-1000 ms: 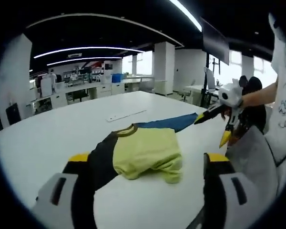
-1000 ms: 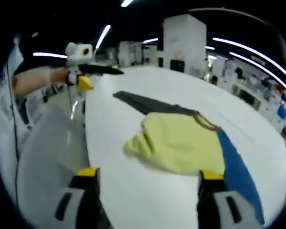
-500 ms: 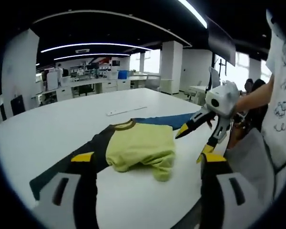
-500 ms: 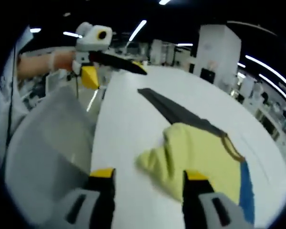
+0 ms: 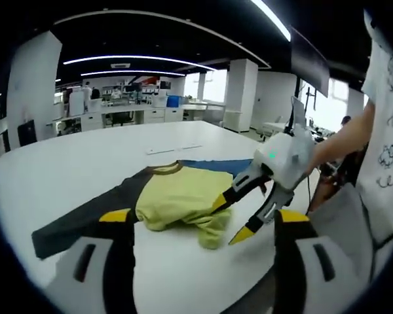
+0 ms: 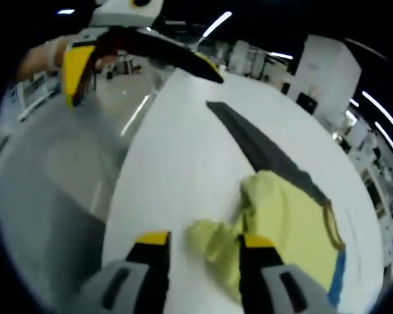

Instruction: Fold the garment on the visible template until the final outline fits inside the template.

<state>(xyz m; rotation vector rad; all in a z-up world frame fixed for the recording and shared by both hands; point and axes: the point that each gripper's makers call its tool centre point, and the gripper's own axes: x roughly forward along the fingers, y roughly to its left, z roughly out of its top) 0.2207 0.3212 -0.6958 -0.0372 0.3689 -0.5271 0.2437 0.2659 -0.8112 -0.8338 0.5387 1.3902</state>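
A yellow-green garment (image 5: pixel 177 195) with a brown collar lies bunched on the white table (image 5: pixel 59 163). A dark strip (image 5: pixel 78 221) and a blue strip (image 5: pixel 216 166) reach out from it on either side. My right gripper (image 5: pixel 230 219) comes in from the right, open. One tip rests over the garment's near loose corner (image 5: pixel 213 232) and the other beside it. In the right gripper view that yellow-green corner (image 6: pixel 209 241) lies between my right gripper (image 6: pixel 204 241) jaws. My left gripper (image 5: pixel 203 219) is open and held back from the garment. It hangs above the table edge, empty (image 6: pixel 144 72).
A person in a white printed shirt (image 5: pixel 386 131) stands at the right, by the table's edge. A grey chair (image 5: pixel 344 209) is beside them. A thin white strip (image 5: pixel 173 149) lies farther back on the table. Desks and pillars fill the room behind.
My right gripper has come down to the garment's near corner and its jaws have narrowed around it. The garment has not visibly shifted. My left gripper stays open.
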